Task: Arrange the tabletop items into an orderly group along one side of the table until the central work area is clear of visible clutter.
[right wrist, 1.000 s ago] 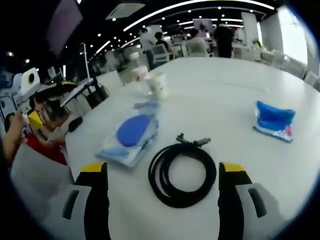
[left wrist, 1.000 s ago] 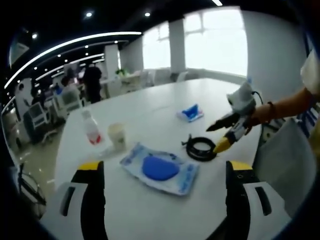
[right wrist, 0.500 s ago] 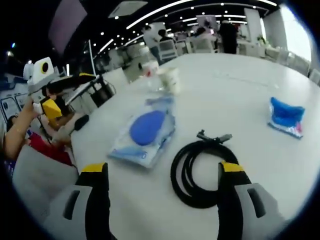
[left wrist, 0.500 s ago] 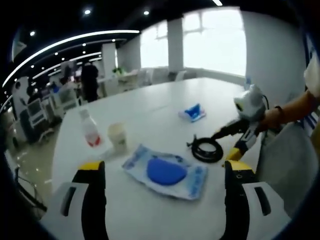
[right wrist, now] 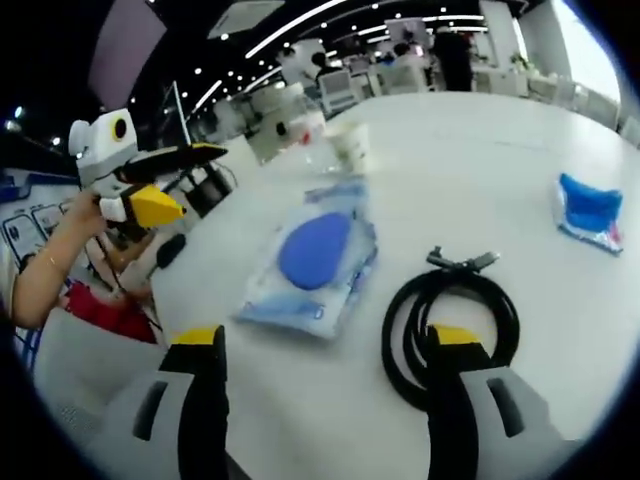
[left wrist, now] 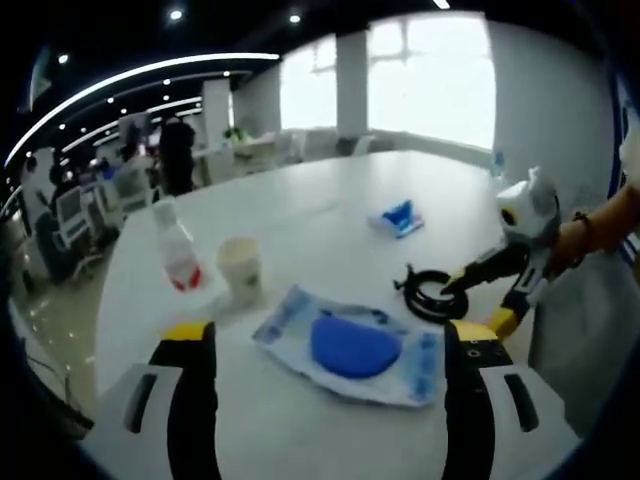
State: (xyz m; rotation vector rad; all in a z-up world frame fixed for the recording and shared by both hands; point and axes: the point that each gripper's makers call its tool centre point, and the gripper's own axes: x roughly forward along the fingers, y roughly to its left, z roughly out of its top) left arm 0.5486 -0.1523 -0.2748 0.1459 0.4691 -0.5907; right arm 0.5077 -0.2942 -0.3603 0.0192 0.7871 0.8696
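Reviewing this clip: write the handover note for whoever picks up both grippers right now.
Right gripper: open, one jaw over the coiled black cable, nothing gripped.
Left gripper: open, empty, hovering near the table edge.
On the white table: clear packet with a blue pad in front, paper cup and small bottle together beyond it, blue pouch apart, further along.
Done: nothing grouped.
Left: everything; the cable looks like the next pick.

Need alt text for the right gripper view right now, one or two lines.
The open right gripper hangs low over a white table, one jaw on a coiled black cable. A blue pad in a clear packet lies left of the cable, a blue pouch at far right, and a paper cup beyond.
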